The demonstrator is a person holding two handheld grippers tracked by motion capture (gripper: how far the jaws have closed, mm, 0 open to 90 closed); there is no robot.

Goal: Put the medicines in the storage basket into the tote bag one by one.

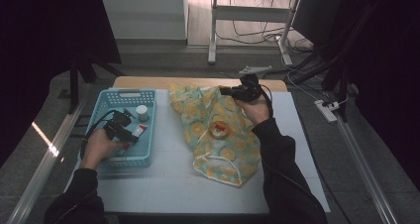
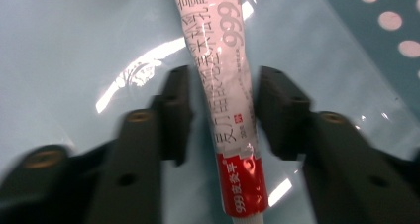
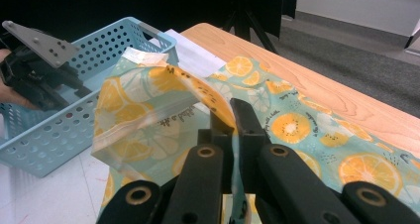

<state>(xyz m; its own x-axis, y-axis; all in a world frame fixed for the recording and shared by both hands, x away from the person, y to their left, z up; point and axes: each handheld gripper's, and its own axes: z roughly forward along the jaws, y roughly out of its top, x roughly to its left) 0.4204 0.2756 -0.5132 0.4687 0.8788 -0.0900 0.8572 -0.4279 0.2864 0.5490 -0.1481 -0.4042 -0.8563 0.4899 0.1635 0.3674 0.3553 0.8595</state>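
Left hand-held gripper [image 2: 220, 115]: jaws apart, straddling ointment tube [image 2: 229, 100] on blue basket [image 1: 111, 97] floor. Tube light, soft, glossy; grip mid-body. Right hand-held gripper [image 3: 233, 117] clamped on limp fruit-print bag [image 3: 163, 105] rim above bench [image 1: 168, 184].

The basket [image 1: 114, 157] is perforated pale-blue plastic with a glossy floor. The tube [image 2: 229, 85] looks shiny, the printed bag [image 3: 148, 115] filmy, the tabletop edge [image 3: 317, 92] wood-grained.

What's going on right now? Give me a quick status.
Left hand-held gripper open in the blue basket, jaws either side of a red-and-white tube. Right hand-held gripper shut on the fruit-print bag, lifting its edge. Nothing in the way.
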